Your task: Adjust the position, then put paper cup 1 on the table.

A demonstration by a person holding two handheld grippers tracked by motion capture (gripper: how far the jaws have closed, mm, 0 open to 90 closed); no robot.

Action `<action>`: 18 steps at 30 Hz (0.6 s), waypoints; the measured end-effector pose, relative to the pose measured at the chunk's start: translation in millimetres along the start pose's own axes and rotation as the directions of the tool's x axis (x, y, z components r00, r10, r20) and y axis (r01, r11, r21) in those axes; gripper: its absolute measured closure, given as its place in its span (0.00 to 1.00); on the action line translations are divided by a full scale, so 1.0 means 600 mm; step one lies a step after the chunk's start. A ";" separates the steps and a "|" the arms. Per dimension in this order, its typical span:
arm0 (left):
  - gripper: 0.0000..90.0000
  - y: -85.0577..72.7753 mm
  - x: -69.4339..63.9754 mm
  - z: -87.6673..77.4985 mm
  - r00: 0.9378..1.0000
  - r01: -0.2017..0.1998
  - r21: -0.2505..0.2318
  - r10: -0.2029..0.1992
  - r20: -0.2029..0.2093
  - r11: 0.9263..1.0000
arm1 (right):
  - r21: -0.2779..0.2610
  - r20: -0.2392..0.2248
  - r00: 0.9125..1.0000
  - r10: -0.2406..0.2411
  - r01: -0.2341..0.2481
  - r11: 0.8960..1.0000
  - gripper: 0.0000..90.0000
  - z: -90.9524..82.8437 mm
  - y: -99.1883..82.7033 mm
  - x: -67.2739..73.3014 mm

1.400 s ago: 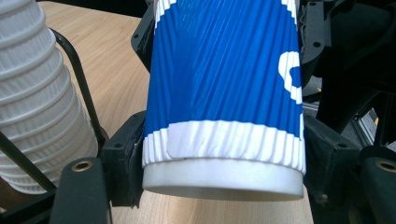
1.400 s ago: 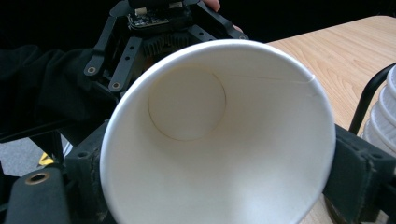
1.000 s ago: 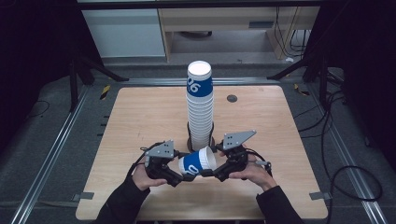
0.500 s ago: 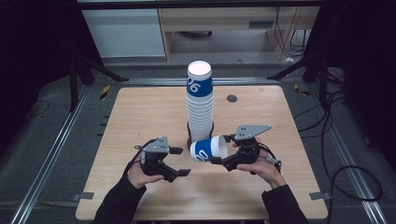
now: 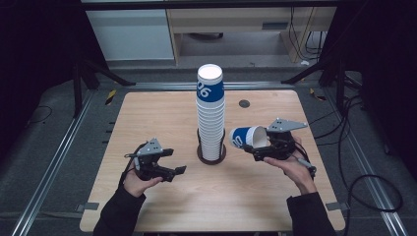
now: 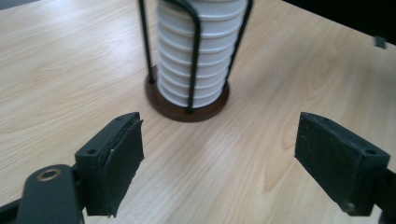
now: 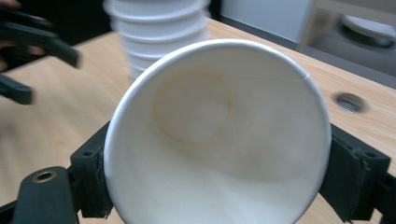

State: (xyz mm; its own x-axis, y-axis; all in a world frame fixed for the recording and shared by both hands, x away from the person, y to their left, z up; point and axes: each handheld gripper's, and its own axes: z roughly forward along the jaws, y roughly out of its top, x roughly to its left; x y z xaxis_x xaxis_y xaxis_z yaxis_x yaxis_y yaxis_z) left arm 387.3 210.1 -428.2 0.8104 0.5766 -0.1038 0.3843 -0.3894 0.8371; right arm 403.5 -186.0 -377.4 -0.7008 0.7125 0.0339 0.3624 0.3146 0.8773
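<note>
A tall stack of white paper cups (image 5: 210, 113), the top one banded blue, stands in a black wire holder on a round brown base (image 5: 212, 155) at the table's middle. My right gripper (image 5: 256, 145) is shut on a single blue-and-white cup (image 5: 244, 137), held on its side in the air right of the stack, bottom toward it. The right gripper view looks into that cup (image 7: 219, 135), clamped at its rim by both pads. My left gripper (image 5: 178, 170) sits low, left of the holder. Its jaws (image 6: 219, 154) opened wide and have just eased in a little, with nothing between them.
The wooden table (image 5: 147, 118) has a small round grommet hole (image 5: 244, 103) behind the stack. Metal rails run along both sides, and cables lie on the floor at the right. A cabinet and shelf stand beyond the far edge.
A second ago both grippers held the cup together in front of the stack. The left one let go and drew back to the left; the right one carried the cup right and upward.
</note>
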 end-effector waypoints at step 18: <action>0.16 -0.015 0.027 -0.007 0.994 0.067 0.013 -0.065 -0.084 0.998 | 0.148 0.234 0.971 0.040 -0.077 0.986 0.16 -0.007 0.032 -0.083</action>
State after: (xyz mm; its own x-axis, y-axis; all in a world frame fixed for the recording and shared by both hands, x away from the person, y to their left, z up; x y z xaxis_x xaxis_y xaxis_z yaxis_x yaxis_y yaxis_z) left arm 394.9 225.9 -434.7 0.7437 0.6588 -0.1130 0.4433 -0.3596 0.8211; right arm 442.8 -217.8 -360.5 -0.5220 0.8518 -0.0439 0.5020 0.3484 0.7916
